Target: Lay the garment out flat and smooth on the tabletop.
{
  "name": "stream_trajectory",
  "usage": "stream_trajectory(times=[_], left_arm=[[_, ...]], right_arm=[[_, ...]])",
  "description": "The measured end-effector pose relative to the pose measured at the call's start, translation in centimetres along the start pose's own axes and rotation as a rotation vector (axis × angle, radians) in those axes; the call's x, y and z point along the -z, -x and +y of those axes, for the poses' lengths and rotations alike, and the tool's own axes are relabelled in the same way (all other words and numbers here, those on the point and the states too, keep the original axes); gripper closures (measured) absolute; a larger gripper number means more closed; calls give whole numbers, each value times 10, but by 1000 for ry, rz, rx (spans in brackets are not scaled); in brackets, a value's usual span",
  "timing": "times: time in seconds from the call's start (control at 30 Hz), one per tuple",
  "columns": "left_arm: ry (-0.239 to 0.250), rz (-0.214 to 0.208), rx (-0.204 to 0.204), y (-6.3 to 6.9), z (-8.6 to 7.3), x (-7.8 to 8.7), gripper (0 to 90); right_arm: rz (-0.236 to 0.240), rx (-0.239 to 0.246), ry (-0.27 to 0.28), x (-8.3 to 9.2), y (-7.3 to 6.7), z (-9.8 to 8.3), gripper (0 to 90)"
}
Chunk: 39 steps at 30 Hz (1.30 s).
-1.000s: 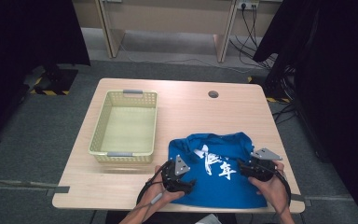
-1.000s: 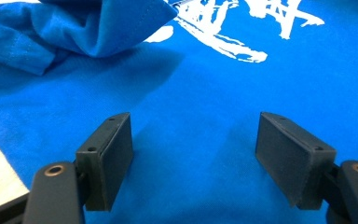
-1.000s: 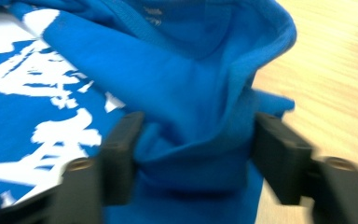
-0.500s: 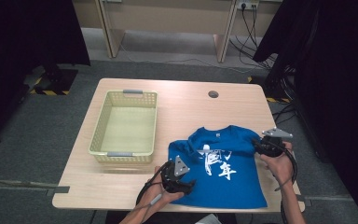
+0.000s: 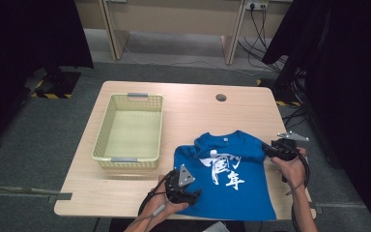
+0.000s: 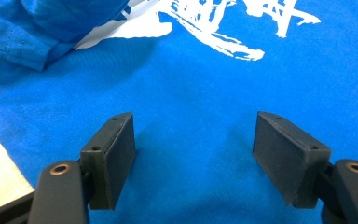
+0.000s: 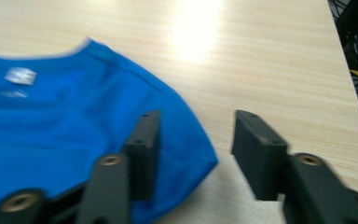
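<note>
Since the earlier frames, the blue T-shirt is seen spread out flatter, its right sleeve drawn outward, and the right gripper is found shifted to the shirt's right shoulder edge. Its jaws have just been opening; in the right gripper view they are held apart over the sleeve edge, one jaw above blue cloth and the other above bare wood, with nothing pinched. The wooden table is noted first as the largest item. The T-shirt is laid on the table's near right part, print up, collar pointed away from the person. A pale yellow basket is set to the shirt's left, close but apart. The left gripper is held at the shirt's near left hem; in its own view the jaws are spread wide over flat cloth, gripping nothing.
</note>
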<state>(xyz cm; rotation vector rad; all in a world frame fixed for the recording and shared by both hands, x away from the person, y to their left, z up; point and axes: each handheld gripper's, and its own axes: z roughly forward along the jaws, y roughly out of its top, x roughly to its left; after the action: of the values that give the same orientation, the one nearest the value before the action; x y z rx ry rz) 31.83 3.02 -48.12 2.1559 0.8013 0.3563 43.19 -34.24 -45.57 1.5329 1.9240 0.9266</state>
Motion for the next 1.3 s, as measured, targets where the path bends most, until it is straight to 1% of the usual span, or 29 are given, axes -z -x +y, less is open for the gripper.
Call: stream_trajectory(times=[0.03, 0.13, 0.17, 0.27, 0.37, 0.5, 0.53, 0.67, 0.73, 0.77, 0.87, 0.93, 1.03, 1.13, 1.2, 1.3], left_arm=[[0, 0, 0, 0, 0, 0, 288], [0, 0, 0, 0, 0, 0, 288], [0, 0, 0, 0, 0, 0, 288], [1, -1, -2, 2, -1, 1, 288], [0, -5, -4, 3, -2, 2, 288], [0, -13, -10, 7, -4, 4, 287], [2, -19, -14, 10, -5, 6, 287], [0, -33, -25, 12, -6, 7, 285], [-21, -40, -22, 10, -3, 7, 275], [-22, -32, -15, 9, -1, 7, 258], [14, 16, -24, 5, 6, 8, 233], [44, 56, -28, 0, 13, 8, 218], [67, 111, -26, -10, 23, 4, 191], [95, 166, -7, -20, 33, -4, 162], [93, 189, -11, -24, 39, -11, 148], [81, 205, -5, -30, 48, -25, 146]], right_arm=[[10, -1, 6, 5, -3, 2, 444], [41, 7, 29, 19, -13, 6, 387], [59, 12, 34, 23, -18, 6, 374], [99, 21, 29, 30, -30, 5, 346], [125, 32, 25, 32, -39, 1, 325], [165, 50, 5, 35, -55, -8, 300], [180, 66, 2, 36, -63, -14, 289], [208, 106, -18, 39, -80, -27, 278], [227, 125, -33, 40, -89, -34, 278], [236, 144, -44, 39, -92, -38, 277], [253, 168, -74, 39, -101, -48, 273], [258, 184, -88, 38, -105, -53, 268], [257, 208, -97, 38, -111, -58, 258], [247, 234, -101, 40, -116, -61, 247], [245, 256, -103, 41, -119, -62, 240], [243, 257, -102, 43, -123, -65, 240]])
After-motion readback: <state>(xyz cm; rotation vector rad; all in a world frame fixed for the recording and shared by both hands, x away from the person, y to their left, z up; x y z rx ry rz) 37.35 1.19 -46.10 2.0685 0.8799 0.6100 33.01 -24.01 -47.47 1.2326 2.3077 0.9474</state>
